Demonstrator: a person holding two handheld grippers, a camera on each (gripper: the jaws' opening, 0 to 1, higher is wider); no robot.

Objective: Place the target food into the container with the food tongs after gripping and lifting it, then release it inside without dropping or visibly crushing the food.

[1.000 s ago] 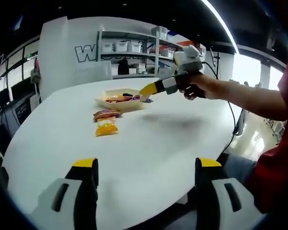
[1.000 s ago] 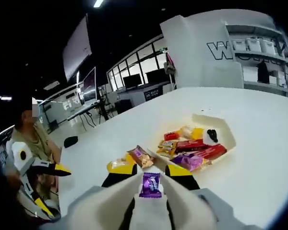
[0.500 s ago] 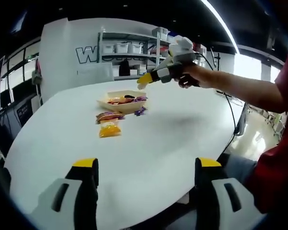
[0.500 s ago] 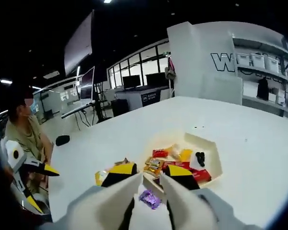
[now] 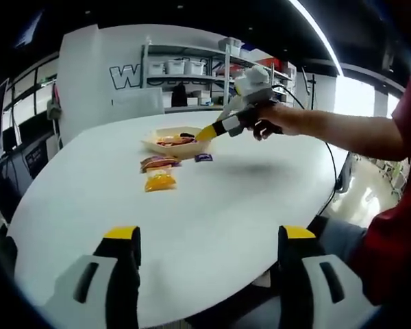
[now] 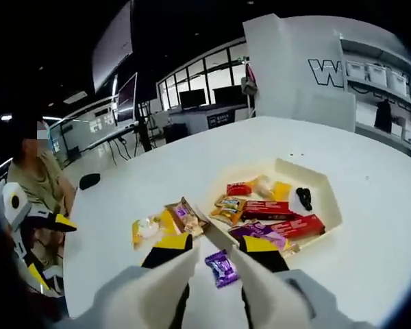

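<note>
A small purple snack packet (image 6: 221,267) (image 5: 203,157) lies loose on the white table, just outside the cream tray (image 6: 329,199) (image 5: 151,141) that holds several wrapped snacks. My right gripper (image 6: 214,245) grips white food tongs (image 6: 166,281), whose two arms stand slightly apart above the packet with nothing between them. In the left gripper view a hand holds that right gripper (image 5: 222,125) over the tray's near edge. My left gripper (image 5: 209,236) hangs open and empty over the table's near side, far from the tray.
A yellow packet (image 5: 159,181) (image 6: 147,228) and a brown-purple packet (image 5: 157,163) (image 6: 185,214) lie on the table beside the tray. A seated person (image 6: 38,192) is at the far side. Shelves (image 5: 185,68) stand behind the table.
The purple packet was pinched in the tongs a second ago; it has slipped out and now lies on the table beside the tray. The right gripper rose, then came back down.
</note>
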